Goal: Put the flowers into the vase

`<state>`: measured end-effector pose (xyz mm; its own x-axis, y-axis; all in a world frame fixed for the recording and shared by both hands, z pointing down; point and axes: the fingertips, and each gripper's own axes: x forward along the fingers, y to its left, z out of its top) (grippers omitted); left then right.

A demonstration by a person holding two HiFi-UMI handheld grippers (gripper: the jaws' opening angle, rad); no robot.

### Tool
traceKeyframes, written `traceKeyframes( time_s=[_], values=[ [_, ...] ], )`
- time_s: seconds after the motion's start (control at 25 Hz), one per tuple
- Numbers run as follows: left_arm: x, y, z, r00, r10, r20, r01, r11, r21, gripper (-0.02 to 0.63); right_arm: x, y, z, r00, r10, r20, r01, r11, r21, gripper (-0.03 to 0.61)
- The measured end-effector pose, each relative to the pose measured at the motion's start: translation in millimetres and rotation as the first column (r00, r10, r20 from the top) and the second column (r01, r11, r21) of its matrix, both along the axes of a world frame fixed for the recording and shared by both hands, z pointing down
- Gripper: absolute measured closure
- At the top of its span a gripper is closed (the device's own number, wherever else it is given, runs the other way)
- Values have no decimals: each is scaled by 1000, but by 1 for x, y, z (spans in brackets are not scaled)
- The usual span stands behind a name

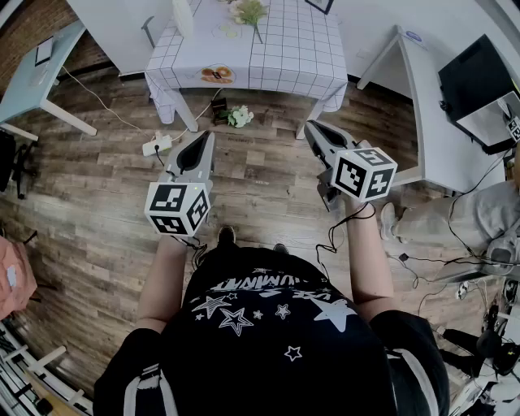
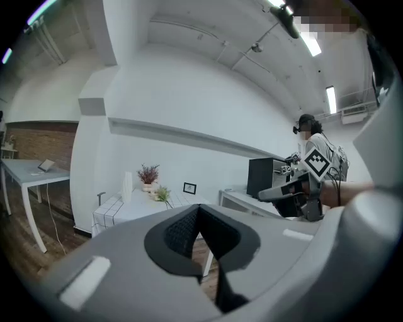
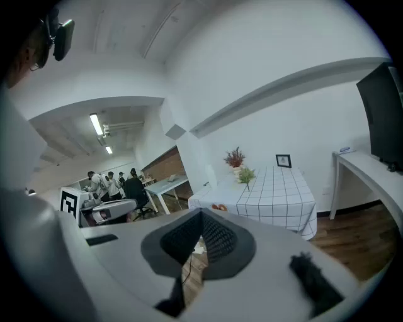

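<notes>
Hovering well short of the surface [image 1: 284, 57], the left hand-held gripper [image 1: 201, 145] and the right hand-held gripper [image 1: 318, 132] are clenched on nothing. The flowers [image 1: 249, 11] lie on it near the vase [image 1: 183, 15]; probably light, limp and easily crushed, so pinch the stems gently, below the blooms.

We are in an open office or lab workroom rather than a home. The wooden plank floor [image 1: 97, 211] carries loose cables [image 1: 97, 108] and a power strip [image 1: 154, 146]. Plain white desks [image 1: 431, 122] line the white walls, one bearing a dark monitor [image 1: 479, 77]. A brick wall [image 2: 38, 141] closes one side, and strip lights [image 2: 330, 99] hang from a bare ceiling. Several people [image 3: 110, 182] gather round more desks at the back. One table [image 1: 284, 57] wears a checked cloth, with flowers [image 1: 249, 11] and a small picture frame [image 3: 283, 161] on it.
</notes>
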<state>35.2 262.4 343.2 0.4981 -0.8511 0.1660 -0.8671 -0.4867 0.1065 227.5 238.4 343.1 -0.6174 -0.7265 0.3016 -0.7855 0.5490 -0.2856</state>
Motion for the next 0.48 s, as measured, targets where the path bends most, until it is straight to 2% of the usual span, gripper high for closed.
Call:
traceKeyframes(
  time_s=[0.48],
  values=[
    [-45,-43,-3,999,42,0,-42,999,-20,606,-40,-21,4,998,39,-56,-42,998,-48,569]
  ],
)
